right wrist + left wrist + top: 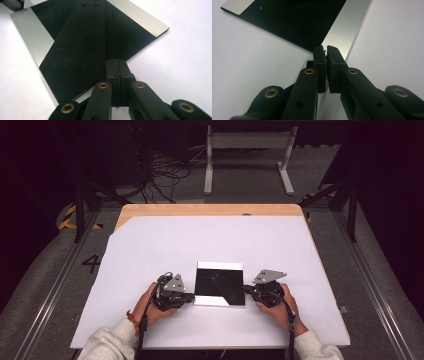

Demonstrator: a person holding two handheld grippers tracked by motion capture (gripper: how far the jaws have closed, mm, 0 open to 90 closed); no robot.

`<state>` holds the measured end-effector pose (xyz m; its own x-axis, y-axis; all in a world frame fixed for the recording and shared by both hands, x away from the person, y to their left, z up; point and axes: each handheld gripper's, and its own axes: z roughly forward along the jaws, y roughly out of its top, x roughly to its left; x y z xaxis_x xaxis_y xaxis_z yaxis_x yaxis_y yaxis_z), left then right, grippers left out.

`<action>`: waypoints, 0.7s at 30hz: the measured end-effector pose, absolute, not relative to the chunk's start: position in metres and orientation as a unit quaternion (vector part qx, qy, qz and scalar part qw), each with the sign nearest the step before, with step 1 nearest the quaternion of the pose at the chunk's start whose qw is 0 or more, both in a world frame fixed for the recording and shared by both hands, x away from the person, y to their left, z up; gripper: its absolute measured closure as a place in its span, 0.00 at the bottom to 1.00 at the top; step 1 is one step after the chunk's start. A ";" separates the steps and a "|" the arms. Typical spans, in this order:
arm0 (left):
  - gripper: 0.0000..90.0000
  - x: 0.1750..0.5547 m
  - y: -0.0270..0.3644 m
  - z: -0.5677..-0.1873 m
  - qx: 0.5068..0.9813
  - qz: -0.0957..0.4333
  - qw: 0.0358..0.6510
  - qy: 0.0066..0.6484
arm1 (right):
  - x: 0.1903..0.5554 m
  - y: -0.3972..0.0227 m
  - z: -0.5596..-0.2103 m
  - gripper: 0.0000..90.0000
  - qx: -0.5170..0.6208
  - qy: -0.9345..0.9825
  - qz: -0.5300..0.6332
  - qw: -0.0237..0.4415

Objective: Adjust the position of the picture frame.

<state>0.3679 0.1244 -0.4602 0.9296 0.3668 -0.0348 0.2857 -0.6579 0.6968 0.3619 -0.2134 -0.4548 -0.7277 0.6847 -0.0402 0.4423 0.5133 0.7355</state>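
The left gripper (189, 296) is being held at the left edge of a square mirror plate (220, 284), its jaws parted by a thin slit with nothing between them. The plate is being kept flat on the white table (150, 250). The right gripper (247, 290) is being held fully closed at the plate's right edge.
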 end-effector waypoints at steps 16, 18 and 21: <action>0.77 0.341 0.157 -0.444 0.884 0.121 0.410 0.190 | 0.335 -0.231 -0.439 0.96 0.312 0.854 0.377 0.176; 0.73 0.339 0.159 -0.444 0.883 0.125 0.410 0.192 | 0.334 -0.232 -0.439 0.96 0.313 0.854 0.376 0.175; 0.67 0.333 0.163 -0.445 0.882 0.128 0.411 0.189 | 0.329 -0.234 -0.440 0.93 0.310 0.857 0.376 0.170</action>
